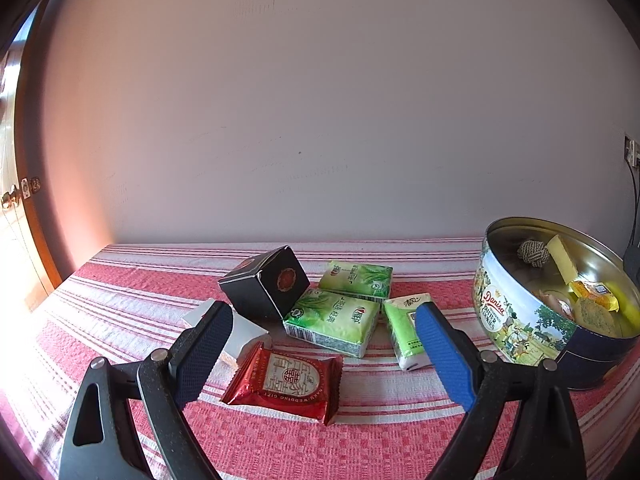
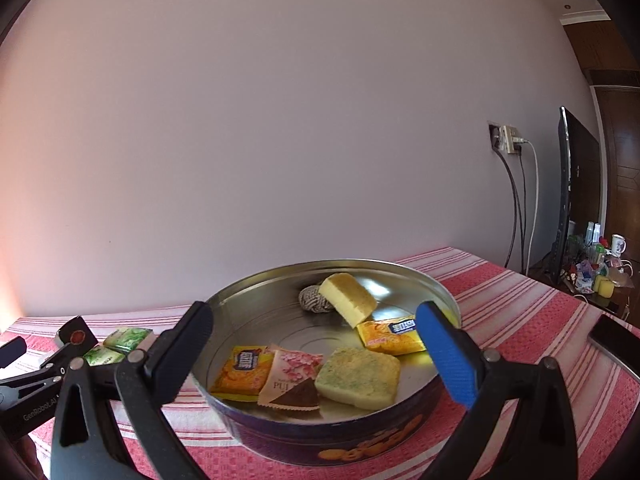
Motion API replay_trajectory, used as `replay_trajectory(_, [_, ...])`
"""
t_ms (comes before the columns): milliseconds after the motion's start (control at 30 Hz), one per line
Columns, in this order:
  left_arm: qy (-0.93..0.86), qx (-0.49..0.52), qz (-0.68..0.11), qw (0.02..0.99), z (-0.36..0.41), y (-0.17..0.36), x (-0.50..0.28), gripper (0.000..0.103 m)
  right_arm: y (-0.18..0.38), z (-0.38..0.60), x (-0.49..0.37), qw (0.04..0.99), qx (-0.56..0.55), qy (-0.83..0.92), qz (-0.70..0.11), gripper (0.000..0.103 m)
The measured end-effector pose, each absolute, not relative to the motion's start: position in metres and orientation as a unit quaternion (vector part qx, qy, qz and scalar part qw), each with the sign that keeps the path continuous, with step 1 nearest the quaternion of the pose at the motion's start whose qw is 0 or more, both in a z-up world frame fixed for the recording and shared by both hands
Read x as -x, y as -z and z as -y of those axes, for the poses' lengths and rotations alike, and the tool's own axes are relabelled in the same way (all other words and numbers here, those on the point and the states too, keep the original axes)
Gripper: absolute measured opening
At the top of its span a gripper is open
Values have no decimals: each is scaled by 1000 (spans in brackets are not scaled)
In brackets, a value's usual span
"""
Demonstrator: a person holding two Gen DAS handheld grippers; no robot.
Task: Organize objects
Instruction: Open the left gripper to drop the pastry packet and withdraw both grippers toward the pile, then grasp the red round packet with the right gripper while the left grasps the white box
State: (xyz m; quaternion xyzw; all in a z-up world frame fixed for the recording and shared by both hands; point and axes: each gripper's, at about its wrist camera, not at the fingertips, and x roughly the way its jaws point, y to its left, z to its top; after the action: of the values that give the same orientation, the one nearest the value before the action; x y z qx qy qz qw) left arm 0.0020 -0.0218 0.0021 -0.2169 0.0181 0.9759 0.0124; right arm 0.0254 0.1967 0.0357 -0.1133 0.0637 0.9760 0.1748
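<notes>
Left tongs: jaws spread wide, nothing between the pads, pointing slightly down over the desk. Its near finger covers part of a white box; how far that box runs is not clear.

Between the fingers, nearest first: red wedding-gift packet, green tissue pack with a black cube box tilted against it, a second green pack behind. A pale green pack is partly behind the blue pad. Cookie tin sits toward the desk's right edge, cut off by the frame.

Right tongs: also wide open, empty, held near level above the tin's near rim. Inside: orange packet, pink packet, speckled sponge, second orange packet partly behind the blue pad, yellow sponge leaning over a woven ball, mostly hidden. Left tool's body shows at lower left, cropped.
</notes>
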Motion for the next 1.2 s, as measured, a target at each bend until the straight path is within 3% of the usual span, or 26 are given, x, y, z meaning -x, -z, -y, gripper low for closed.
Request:
replay_trajectory(433, [-964, 258, 28, -55, 132, 6, 17, 94, -24, -110, 2, 81, 161, -983, -30, 103])
replay_trajectory(767, [-950, 287, 48, -112, 198, 12, 30, 94, -7, -37, 40, -29, 258, -966, -3, 103])
replay_trajectory(1200, [-947, 287, 58, -132, 219, 5, 33, 94, 30, 6, 96, -87, 394, -911, -83, 99])
